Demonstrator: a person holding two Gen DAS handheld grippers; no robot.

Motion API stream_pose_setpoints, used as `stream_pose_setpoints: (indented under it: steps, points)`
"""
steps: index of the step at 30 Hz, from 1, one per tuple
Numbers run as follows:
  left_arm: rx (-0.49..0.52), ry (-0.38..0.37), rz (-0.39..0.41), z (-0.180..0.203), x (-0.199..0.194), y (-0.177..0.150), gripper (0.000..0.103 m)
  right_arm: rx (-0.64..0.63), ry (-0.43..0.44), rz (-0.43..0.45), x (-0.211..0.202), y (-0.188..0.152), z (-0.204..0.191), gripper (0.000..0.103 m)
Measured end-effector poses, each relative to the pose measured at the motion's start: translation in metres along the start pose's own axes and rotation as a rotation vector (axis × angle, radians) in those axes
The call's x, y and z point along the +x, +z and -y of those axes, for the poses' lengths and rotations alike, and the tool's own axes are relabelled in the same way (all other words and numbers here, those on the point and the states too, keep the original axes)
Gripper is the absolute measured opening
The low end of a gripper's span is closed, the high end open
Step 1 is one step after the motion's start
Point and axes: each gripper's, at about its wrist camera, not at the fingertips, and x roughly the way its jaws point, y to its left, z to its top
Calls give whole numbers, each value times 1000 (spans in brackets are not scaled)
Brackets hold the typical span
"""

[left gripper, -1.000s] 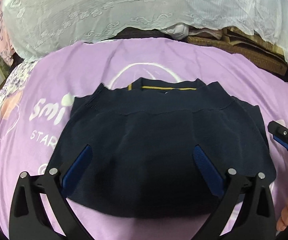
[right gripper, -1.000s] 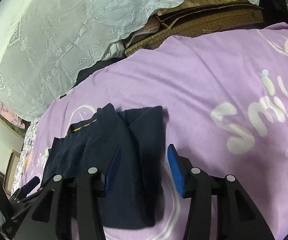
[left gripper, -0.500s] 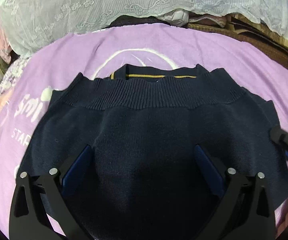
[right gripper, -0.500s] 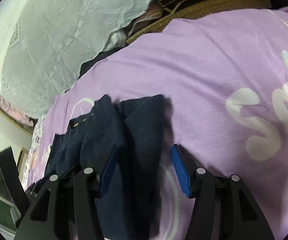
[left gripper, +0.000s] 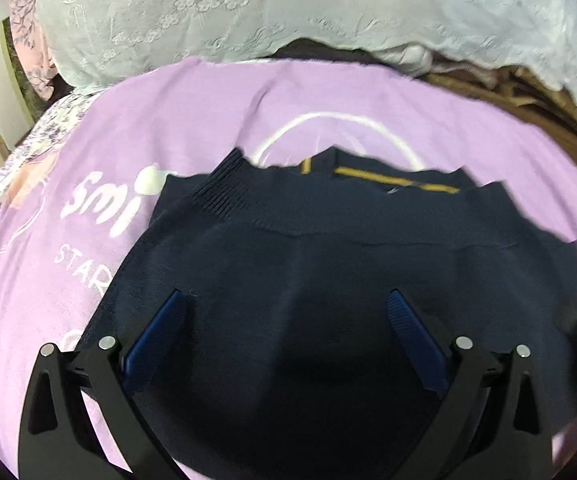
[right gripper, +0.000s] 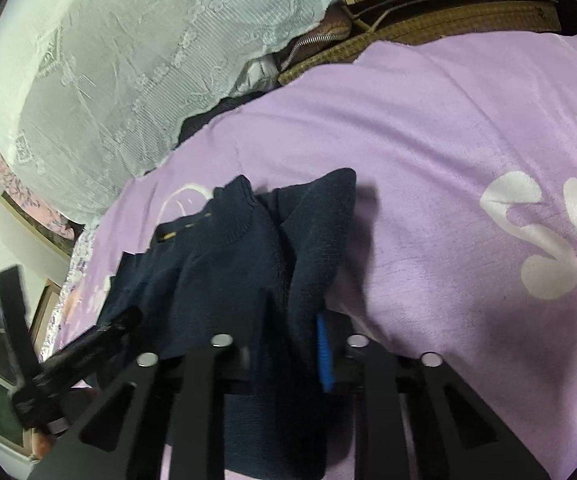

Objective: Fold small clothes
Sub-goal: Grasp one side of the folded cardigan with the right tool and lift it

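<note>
A bed spread with a purple sheet (left gripper: 192,120) printed in white lettering forms the work surface; a white lace cloth (left gripper: 288,12) and brown woven mats (right gripper: 448,4) lie at its far edge.

Nearest the lens in the left wrist view, the left gripper (left gripper: 286,320) hovers with its jaws spread wide over the near half of a navy knitted sweater (left gripper: 328,280), nothing pinched between the blue pads. In the right wrist view the right gripper (right gripper: 288,336) has just been closing; its jaws stand narrow, clamped on the sweater's right-hand side edge, which bunches up between the pads.

Beyond the grippers the sweater lies on the sheet, already doubled over, its ribbed hem (left gripper: 328,216) resting just short of the collar with its mustard-yellow stripe (left gripper: 396,180).

Handling, by judgement: the knit is soft, light and limp, with no stiffness to hold a crease, and it sags and stretches where lifted. Its texture should resist slipping. The firmest holds appear to be the layered side edges and the ribbed band, taken through all layers so the fold travels together.
</note>
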Motion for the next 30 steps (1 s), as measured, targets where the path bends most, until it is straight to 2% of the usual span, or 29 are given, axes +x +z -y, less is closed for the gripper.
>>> stream_pose_setpoints:
  steps: [2, 4, 6, 10, 16, 23, 26, 30]
  points:
    - [10, 6, -5, 4, 5, -2, 99, 7, -2, -4, 3, 0, 1, 21]
    - [31, 24, 9, 8, 3, -2, 98, 21, 9, -19, 6, -1, 4, 29]
    - [28, 22, 11, 7, 2, -2, 98, 16, -1, -24, 8, -3, 3, 30]
    - [-11, -28, -8, -2, -4, -1, 96, -12, -17, 20, -2, -3, -7, 17]
    - [13, -131, -7, 15, -20, 3, 92, -19, 8, 68, -23, 0, -27, 15]
    - [118, -119, -12, 57, -20, 15, 92, -25, 25, 82, -34, 4, -44, 15]
    - [156, -101, 11, 64, -23, 13, 92, -14, 45, 74, -35, 8, -49, 15]
    - [133, -89, 12, 56, -20, 23, 92, -22, 35, 80, -35, 9, -63, 15]
